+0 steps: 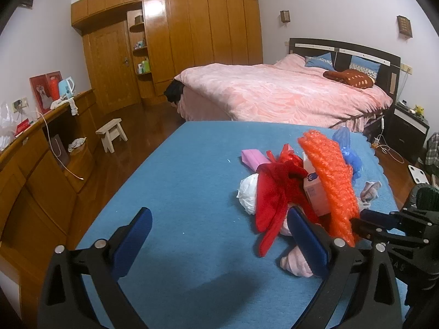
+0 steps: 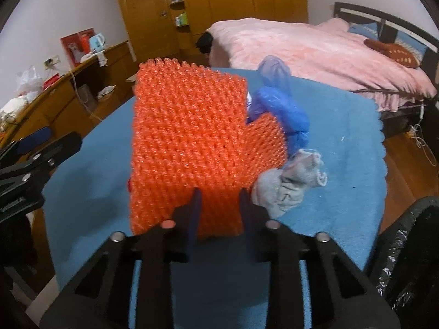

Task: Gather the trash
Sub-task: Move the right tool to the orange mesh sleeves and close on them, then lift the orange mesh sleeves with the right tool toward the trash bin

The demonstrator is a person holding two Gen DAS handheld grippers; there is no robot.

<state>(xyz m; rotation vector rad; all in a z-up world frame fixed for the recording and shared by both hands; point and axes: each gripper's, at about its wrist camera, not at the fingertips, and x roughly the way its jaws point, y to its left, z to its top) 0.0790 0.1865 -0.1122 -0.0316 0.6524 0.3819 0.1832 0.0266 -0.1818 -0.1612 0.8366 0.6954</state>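
My right hand-held gripper (image 2: 218, 205) has its jaws pinched on the lower edge of the orange foam mesh sheet (image 2: 192, 142), which fills the middle of the right wrist view. I take the edge because it is thin enough for the pads to bite; the sheet stands up from the pile, so lifting it should come cleanly.

In the left wrist view the same sheet sits at centre right, leaning over a small pink carton (image 1: 315, 192), with a red plastic bag (image 1: 274, 194), a white crumpled wad (image 1: 248, 194) and a pink wrapper (image 1: 253, 159) to its left. A blue plastic bag (image 2: 277, 109) and a grey rag (image 2: 288, 189) lie just right of it. All of this rests on the blue tabletop (image 1: 178, 192).

My left hand-held gripper (image 1: 219, 241) is spread wide and holds nothing, low over the tabletop beside the pile, ready for the next piece.

At the lower right edge a dark bin with a black liner (image 2: 406, 246) waits, presumably the drop point.
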